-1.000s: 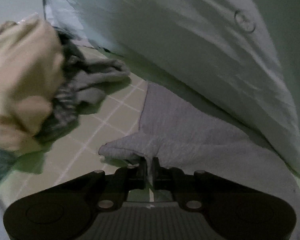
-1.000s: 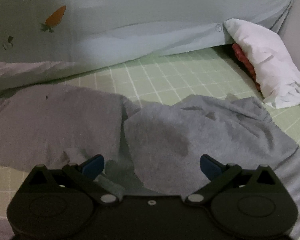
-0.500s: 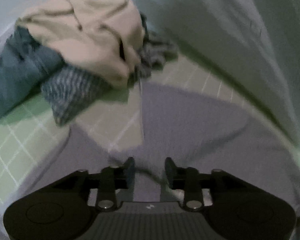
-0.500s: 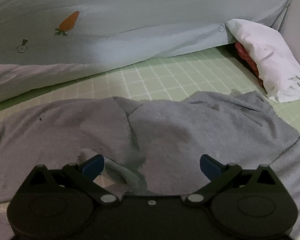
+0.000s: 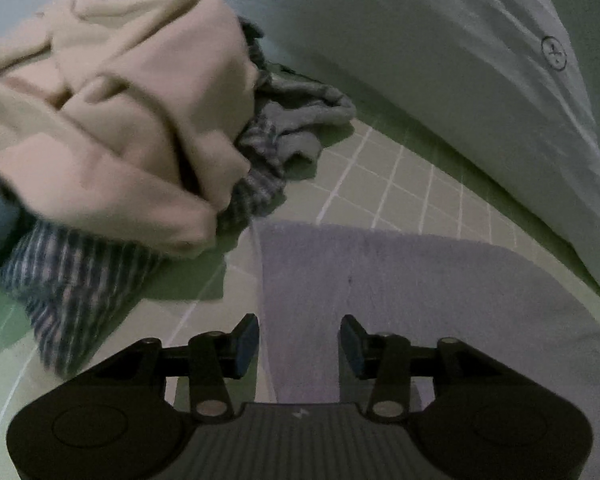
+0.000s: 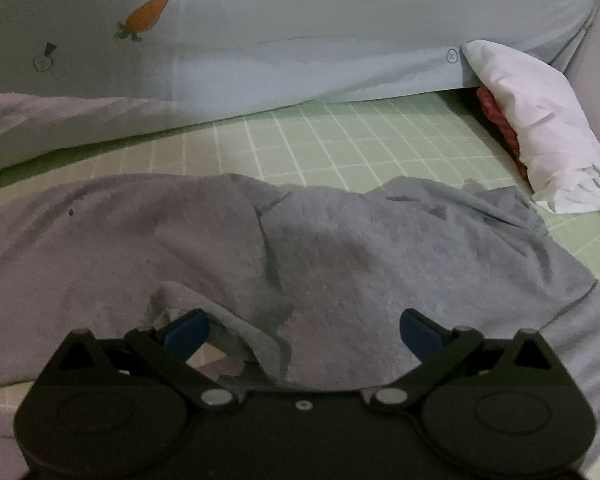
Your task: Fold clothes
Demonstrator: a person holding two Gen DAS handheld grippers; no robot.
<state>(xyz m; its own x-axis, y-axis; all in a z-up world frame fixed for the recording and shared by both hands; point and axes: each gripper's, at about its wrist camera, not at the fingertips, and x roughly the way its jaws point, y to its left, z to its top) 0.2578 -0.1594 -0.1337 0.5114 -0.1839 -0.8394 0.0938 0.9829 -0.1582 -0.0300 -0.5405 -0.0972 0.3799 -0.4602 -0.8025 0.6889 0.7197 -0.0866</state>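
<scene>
Step in hand: the soft grey knit garment (image 6: 340,248) lay spread on the green grid-patterned bed sheet (image 6: 308,148), one fold apparently laid down and let go (a judgement from how flat its left edge sat).
Garment's place: in the middle of the bed, in front of the pale blue pillow with a carrot print (image 6: 260,32); its left part flat and smooth (image 5: 400,280), its right part rumpled with a flap turned up near the camera.
Left gripper (image 5: 299,340): fingers partly apart, having just been opening; the flat grey cloth lay under them, not pinched.
Right gripper (image 6: 304,330): fingers spread wide, gripping nothing, though the turned-up flap lay against the left finger.
Pose: both grippers tilted steeply down at the bed, low over the garment, the left near its left edge.
Next move: probably a fresh grip on an edge or the loose flap, pinching one layer cleanly, then carrying it across evenly.
Nearby: a heap of beige, striped and grey clothes (image 5: 112,120) beside the garment's left edge; a crumpled white cloth (image 6: 540,132) well to its right.
</scene>
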